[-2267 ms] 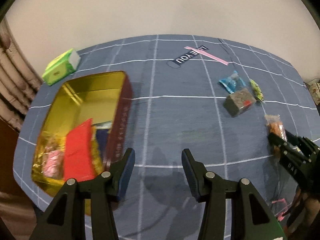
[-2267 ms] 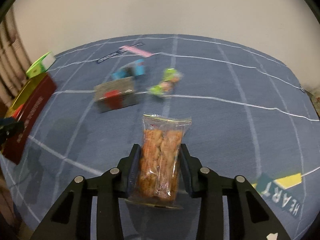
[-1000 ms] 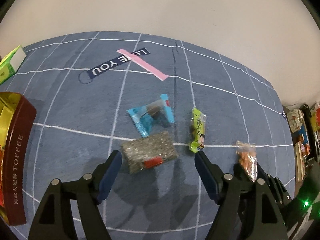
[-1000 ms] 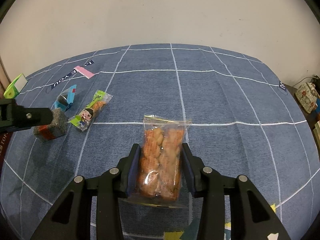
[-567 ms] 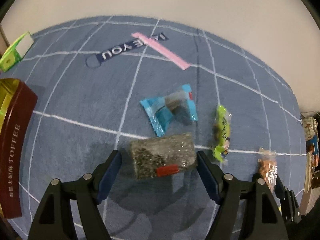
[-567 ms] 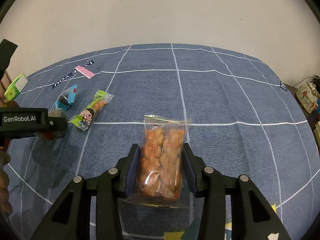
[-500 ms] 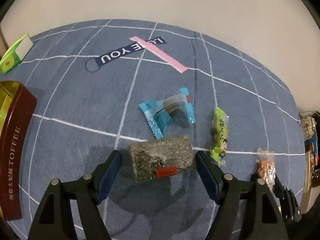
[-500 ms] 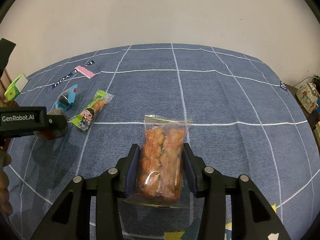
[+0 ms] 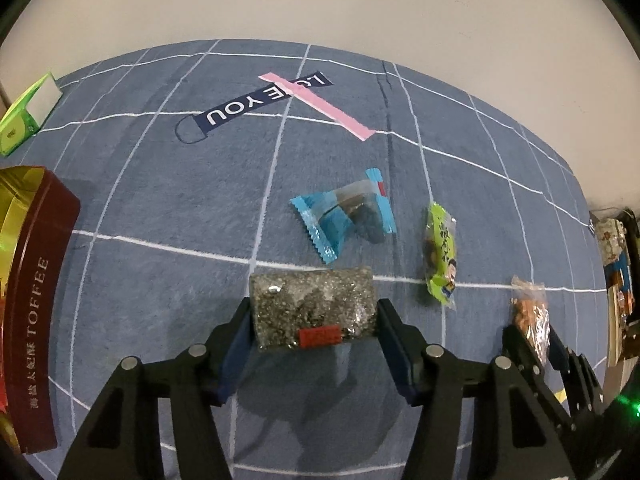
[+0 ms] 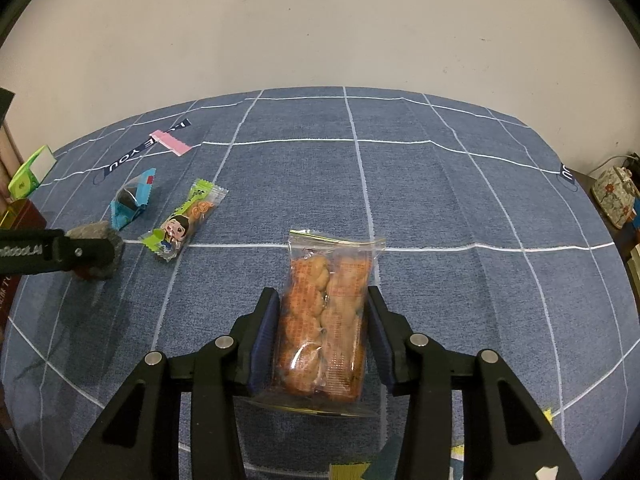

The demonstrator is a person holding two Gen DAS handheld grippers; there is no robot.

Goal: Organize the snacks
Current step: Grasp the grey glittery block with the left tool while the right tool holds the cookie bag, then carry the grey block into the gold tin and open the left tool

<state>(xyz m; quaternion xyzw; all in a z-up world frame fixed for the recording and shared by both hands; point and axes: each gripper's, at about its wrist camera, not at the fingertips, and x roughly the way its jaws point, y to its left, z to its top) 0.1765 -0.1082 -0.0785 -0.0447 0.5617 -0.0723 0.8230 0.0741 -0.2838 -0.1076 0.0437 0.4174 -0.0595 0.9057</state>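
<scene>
Your table is covered by a blue grid cloth (image 10: 440, 200). In the left wrist view, the biggest thing on it is the dark red TOFFEE tin (image 9: 38, 300) at nine o'clock, lid off, its gold inside showing at the rim; what lies in it is cut off by the edge of that view, so you cannot tell its contents. A green box (image 9: 26, 118) stands beyond the tin, at about ten o'clock, apart from it.

Your right gripper (image 10: 322, 332) holds the orange twist pack (image 10: 326, 316) upright between both pads, jaws closed on its sides.

Your left gripper (image 9: 314, 332) has the grey seed bar (image 9: 314, 308) between its fingers; the jaws are closing, and both pads look to be at the bar's ends, though you cannot tell how firmly they press.

In the left wrist view, past the bar at twelve o'clock lies the blue candy (image 9: 346, 214), close but apart. The green pack (image 9: 440, 252) lies at about two o'clock, beside the candy, not touching.
</scene>
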